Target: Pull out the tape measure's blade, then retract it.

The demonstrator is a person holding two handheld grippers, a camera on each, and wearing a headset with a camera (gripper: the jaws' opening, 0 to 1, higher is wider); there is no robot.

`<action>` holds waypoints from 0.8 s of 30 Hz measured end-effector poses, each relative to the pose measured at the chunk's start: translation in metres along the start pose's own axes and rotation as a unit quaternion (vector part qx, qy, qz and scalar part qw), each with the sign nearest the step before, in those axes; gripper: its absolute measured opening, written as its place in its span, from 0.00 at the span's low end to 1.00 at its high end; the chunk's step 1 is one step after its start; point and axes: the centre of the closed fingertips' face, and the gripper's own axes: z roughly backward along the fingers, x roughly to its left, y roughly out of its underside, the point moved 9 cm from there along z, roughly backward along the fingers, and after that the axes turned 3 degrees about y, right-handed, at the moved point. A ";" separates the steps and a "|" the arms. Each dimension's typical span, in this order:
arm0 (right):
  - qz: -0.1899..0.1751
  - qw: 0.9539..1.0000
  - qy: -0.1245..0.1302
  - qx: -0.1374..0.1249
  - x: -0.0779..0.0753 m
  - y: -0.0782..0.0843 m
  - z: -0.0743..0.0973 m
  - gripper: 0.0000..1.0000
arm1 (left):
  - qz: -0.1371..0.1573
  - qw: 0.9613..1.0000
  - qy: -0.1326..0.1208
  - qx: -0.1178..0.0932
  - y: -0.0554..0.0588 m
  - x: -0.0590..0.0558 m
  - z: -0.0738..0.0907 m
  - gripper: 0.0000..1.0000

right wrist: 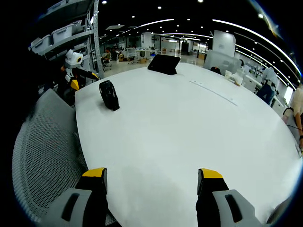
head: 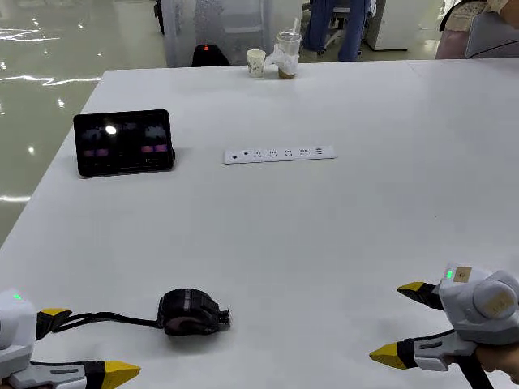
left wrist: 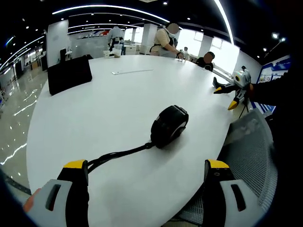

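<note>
Item one: the tape measure (head: 193,312), black-cased, lies on the white desk (head: 324,227) near its front edge, left of centre in the head view. Its long axis runs across the desk, left to right. The blade end points right toward the right hand-held gripper (head: 397,321), with no length of blade drawn out. A black strap (head: 113,318) trails from the case's left end to the left hand-held gripper (head: 89,344).

In the left gripper view, the strap reaches one yellow-tipped jaw. Contact there cannot be confirmed. The left hand-held gripper's jaws stand wide apart, holding nothing. The right hand-held gripper is well apart from the tape measure, resting low over the desk. Its jaws are likewise spread and empty.

Further back lie a white power strip (head: 279,153) and a dark tablet (head: 123,142), propped facing forward.

Containers stand at the far edge. A small paper cup (head: 256,62) has contents that cannot be seen. Beside it, a clear plastic cup (head: 287,50) holds a brownish drink low down.
</note>
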 end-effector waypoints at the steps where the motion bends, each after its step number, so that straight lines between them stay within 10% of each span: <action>1: -0.005 1.000 0.000 -0.001 -0.001 0.001 0.003 0.79 | 0.000 1.000 -0.001 0.001 0.001 0.001 0.001 0.99; 24: -0.014 1.000 0.009 0.005 -0.017 0.019 0.023 0.99 | 0.000 1.000 -0.004 0.000 0.000 0.010 0.010 0.99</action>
